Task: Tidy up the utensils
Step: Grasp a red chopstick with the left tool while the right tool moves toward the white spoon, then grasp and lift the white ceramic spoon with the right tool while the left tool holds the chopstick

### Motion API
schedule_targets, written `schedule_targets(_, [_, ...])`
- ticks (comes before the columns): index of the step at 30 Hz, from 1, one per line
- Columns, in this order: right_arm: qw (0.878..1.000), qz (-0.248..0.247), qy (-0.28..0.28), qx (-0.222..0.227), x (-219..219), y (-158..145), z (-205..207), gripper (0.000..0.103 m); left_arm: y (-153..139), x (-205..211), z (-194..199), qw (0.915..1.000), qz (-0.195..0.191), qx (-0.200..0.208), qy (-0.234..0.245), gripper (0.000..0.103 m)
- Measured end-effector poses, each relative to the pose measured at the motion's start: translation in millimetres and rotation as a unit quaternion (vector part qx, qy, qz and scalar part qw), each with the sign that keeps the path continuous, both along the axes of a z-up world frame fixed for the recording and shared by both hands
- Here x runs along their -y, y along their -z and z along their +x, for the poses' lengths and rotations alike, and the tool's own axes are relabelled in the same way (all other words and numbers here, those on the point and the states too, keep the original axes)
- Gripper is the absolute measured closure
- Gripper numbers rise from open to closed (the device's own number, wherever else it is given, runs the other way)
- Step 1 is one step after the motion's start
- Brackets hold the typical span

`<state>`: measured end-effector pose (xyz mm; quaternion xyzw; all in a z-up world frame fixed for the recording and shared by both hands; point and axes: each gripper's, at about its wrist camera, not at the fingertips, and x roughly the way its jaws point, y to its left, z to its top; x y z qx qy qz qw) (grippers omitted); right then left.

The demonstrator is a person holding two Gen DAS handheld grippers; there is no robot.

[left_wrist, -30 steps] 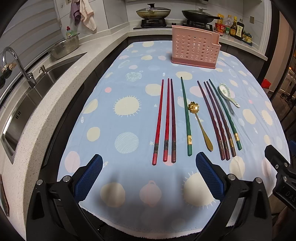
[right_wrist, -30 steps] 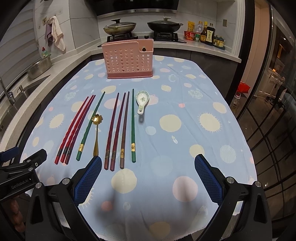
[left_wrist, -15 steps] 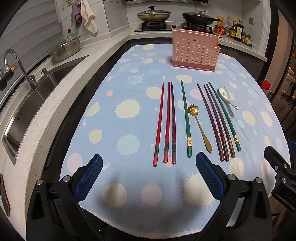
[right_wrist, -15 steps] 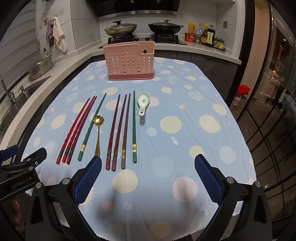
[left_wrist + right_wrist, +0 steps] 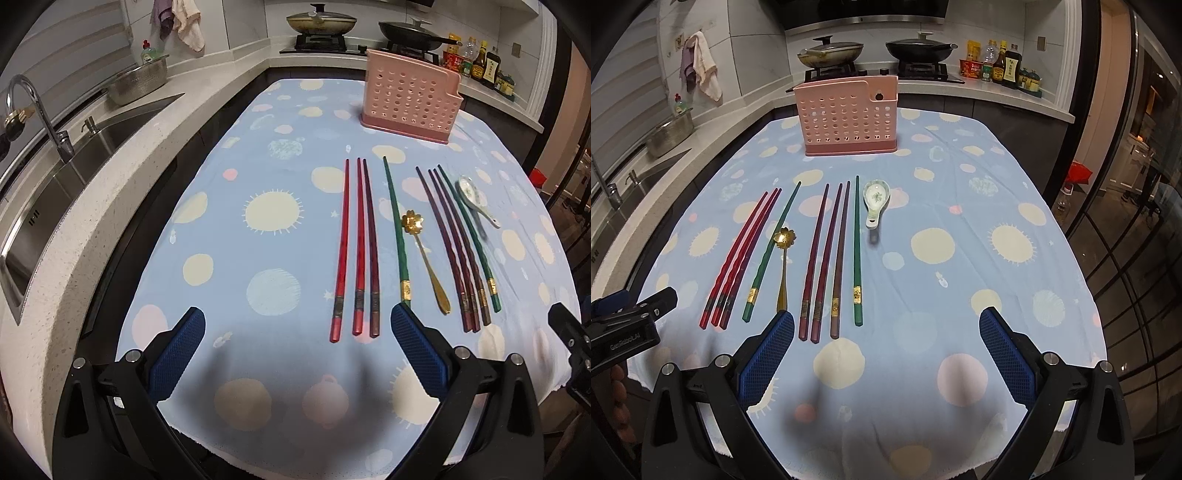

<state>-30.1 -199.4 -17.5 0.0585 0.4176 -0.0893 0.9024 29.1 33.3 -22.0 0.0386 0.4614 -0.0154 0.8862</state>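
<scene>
On the blue dotted cloth lie three red chopsticks [image 5: 357,247] [image 5: 741,258], a green chopstick [image 5: 396,229] [image 5: 772,251], a gold flower spoon [image 5: 424,254] [image 5: 783,258], three dark purple and brown chopsticks [image 5: 452,243] [image 5: 827,258], another green chopstick [image 5: 469,236] [image 5: 857,251] and a white ceramic spoon [image 5: 474,199] [image 5: 874,199]. A pink perforated utensil holder [image 5: 410,98] [image 5: 849,114] stands upright behind them. My left gripper [image 5: 295,354] hangs open just short of the red chopsticks' near ends. My right gripper [image 5: 886,354] is open near the front edge, with the purple chopsticks' ends by its left finger.
A stone counter with a steel sink [image 5: 66,177] and tap [image 5: 37,110] runs along the left. A metal colander [image 5: 138,79] sits by the sink. Pans on a stove [image 5: 871,55] and sauce bottles [image 5: 1001,64] stand behind the table. Glass doors [image 5: 1137,184] are at the right.
Both grippers have crept slightly forward and the views have tilted a little. Nothing on the table has moved and both grippers remain open.
</scene>
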Motion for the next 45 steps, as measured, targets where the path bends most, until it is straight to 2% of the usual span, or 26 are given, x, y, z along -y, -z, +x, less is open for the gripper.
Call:
schedule_targets(4, [1.000,0.000,0.004,-0.003,3.0,3.3,5.0,0.007,12.3,-5.5,9.0,0.9999,0.000,-0.011,0.005,0.012])
schedule_targets(9, [1.000,-0.004,0.004,-0.009,2.9,9.4,13.4,0.007,33.7,-5.1,20.5,0.9990,-0.006,-0.039,0.023,0.033])
schedule_targets(14, [1.000,-0.003,0.000,-0.011,2.4,11.8,22.0,0.007,49.7,-3.4,28.3,0.9976,-0.013,-0.060,0.032,0.041])
schedule_targets(17, [1.000,-0.003,-0.001,-0.015,1.7,13.5,27.5,0.007,53.5,-2.3,30.8,0.9971,-0.017,-0.065,0.036,0.041])
schedule_targets(22, [1.000,-0.005,-0.006,-0.018,0.0,16.4,35.4,0.007,58.4,-1.2,34.1,0.9974,-0.007,-0.059,0.042,0.057])
schedule_targets(23, [1.000,-0.006,-0.008,-0.018,0.0,16.8,37.6,0.008,57.8,-1.2,34.5,0.9974,-0.007,-0.056,0.045,0.065])
schedule_targets(26, [1.000,0.003,-0.014,-0.020,1.9,18.8,46.3,0.016,55.1,-2.0,37.4,0.9972,-0.012,-0.055,0.049,0.091])
schedule_targets(31, [0.999,0.035,-0.011,-0.020,14.8,19.6,72.7,0.034,54.6,-0.6,43.7,0.9965,-0.024,-0.057,0.055,0.094])
schedule_targets(34, [0.998,0.055,-0.003,-0.020,27.0,20.9,92.4,0.050,55.2,1.4,46.8,0.9964,-0.025,-0.058,0.056,0.094])
schedule_targets(36, [0.997,0.079,0.002,-0.023,36.2,23.8,107.0,0.067,55.3,2.2,49.4,0.9964,-0.026,-0.059,0.056,0.094])
schedule_targets(39, [0.994,0.103,0.006,-0.033,45.0,30.4,126.0,0.076,55.6,2.5,53.0,0.9964,-0.027,-0.059,0.055,0.094])
schedule_targets(45, [0.993,0.105,-0.007,-0.047,38.8,42.7,148.9,0.079,56.0,3.7,57.9,0.9963,-0.030,-0.060,0.054,0.094])
